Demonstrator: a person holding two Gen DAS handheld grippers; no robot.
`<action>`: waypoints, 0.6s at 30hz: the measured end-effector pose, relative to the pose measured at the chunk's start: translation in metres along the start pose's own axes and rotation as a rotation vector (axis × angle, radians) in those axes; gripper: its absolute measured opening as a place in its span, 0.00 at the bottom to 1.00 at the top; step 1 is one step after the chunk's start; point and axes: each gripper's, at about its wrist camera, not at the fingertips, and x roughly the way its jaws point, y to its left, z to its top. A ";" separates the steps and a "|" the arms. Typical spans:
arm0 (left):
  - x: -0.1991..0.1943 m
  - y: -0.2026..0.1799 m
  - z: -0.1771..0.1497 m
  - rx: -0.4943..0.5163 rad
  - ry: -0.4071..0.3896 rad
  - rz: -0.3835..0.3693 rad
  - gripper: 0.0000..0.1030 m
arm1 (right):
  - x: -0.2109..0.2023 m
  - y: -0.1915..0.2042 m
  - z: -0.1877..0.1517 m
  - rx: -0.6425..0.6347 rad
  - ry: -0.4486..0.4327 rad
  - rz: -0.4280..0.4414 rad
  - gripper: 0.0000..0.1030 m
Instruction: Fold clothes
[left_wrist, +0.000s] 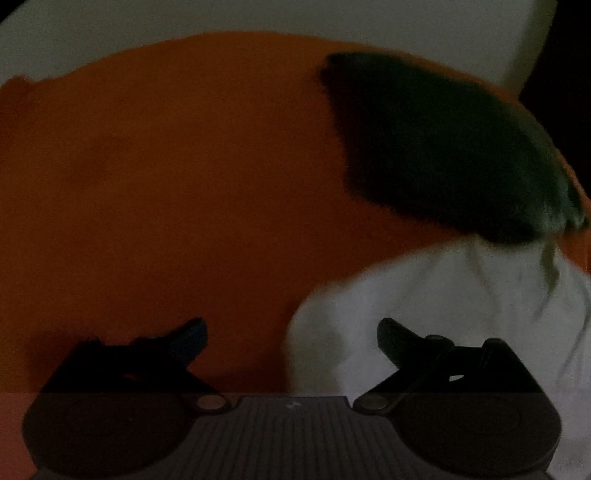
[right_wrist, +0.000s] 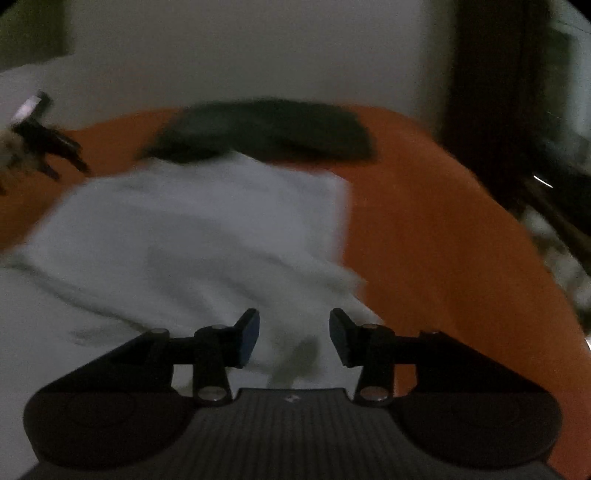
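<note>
A white garment (right_wrist: 207, 236) lies crumpled on the orange cloth-covered surface (right_wrist: 436, 236). Behind it lies a dark folded garment (right_wrist: 273, 129). My right gripper (right_wrist: 293, 334) is open just above the white garment's near edge, with white cloth showing between its fingers but not pinched. In the left wrist view the white garment (left_wrist: 443, 302) is at lower right and the dark garment (left_wrist: 443, 147) at upper right. My left gripper (left_wrist: 291, 332) is open wide, low over the orange surface (left_wrist: 166, 184), its right finger over the white cloth's edge. The frames are dim and blurred.
The other gripper (right_wrist: 44, 140), held in a hand, shows at the far left of the right wrist view. A white wall (right_wrist: 240, 55) runs behind the surface. Dark furniture (right_wrist: 517, 110) stands to the right.
</note>
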 end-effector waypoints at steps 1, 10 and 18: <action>-0.005 -0.002 -0.014 0.028 -0.019 0.010 0.97 | 0.005 0.008 0.017 -0.050 0.002 0.094 0.45; -0.048 -0.025 -0.137 0.282 -0.187 0.101 0.94 | 0.163 0.178 0.190 -0.256 0.257 0.628 0.44; -0.073 -0.044 -0.232 0.494 -0.297 0.168 0.74 | 0.303 0.298 0.246 -0.295 0.518 0.576 0.50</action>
